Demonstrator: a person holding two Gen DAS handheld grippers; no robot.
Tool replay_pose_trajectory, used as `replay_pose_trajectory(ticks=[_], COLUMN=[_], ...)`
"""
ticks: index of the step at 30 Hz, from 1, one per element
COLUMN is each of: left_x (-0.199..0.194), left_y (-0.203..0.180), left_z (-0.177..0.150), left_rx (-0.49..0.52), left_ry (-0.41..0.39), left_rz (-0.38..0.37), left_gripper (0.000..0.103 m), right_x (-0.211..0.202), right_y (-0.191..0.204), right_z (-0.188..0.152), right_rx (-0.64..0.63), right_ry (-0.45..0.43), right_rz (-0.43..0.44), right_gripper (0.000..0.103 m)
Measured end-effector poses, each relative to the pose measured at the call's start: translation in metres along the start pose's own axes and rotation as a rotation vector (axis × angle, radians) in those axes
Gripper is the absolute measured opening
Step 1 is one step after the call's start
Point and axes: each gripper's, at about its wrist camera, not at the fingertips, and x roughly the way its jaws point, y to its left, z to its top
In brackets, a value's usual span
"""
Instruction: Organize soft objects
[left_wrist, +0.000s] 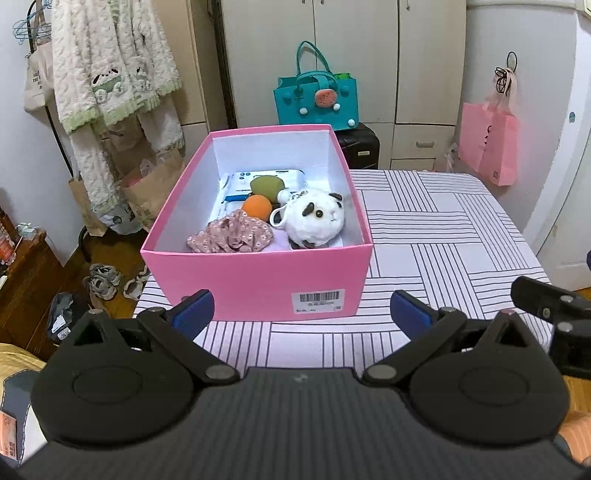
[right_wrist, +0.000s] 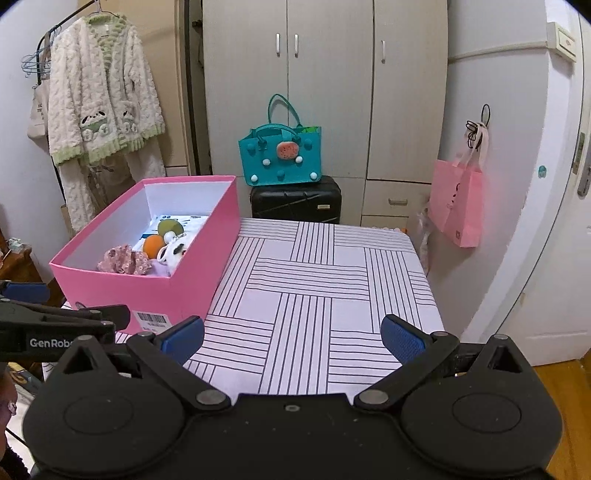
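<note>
The pink box stood open on the striped table cover, toward its left side, with a barcode label on the wall facing me. Inside it lay the soft things: a white plush panda against the right wall, a floral fabric scrunchie at the near left, an orange ball just behind the scrunchie, and an olive-green ball behind that. They rested on a white and blue packet that covered the box floor.

My left gripper hung just in front of the box, its blue pads spread wide with nothing between them. My right gripper hovered over the bare cover to the right of the box, likewise spread wide and holding nothing.

Beyond the table a teal tote bag sat on a black suitcase before the wardrobe. A pink bag hung at the right, and a fluffy robe at the left.
</note>
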Motion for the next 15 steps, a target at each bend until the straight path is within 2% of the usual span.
replay_pose_trajectory(ticks=[15], left_x=[0.0014], left_y=[-0.0033], left_z=[0.0011], left_rx=[-0.005], left_ry=[-0.004], left_rz=[0.029], left_gripper=[0.103], right_x=[0.0028], right_y=[-0.0066], right_z=[-0.0001], right_rx=[0.033], right_ry=[-0.005], right_rz=[0.014], right_gripper=[0.103])
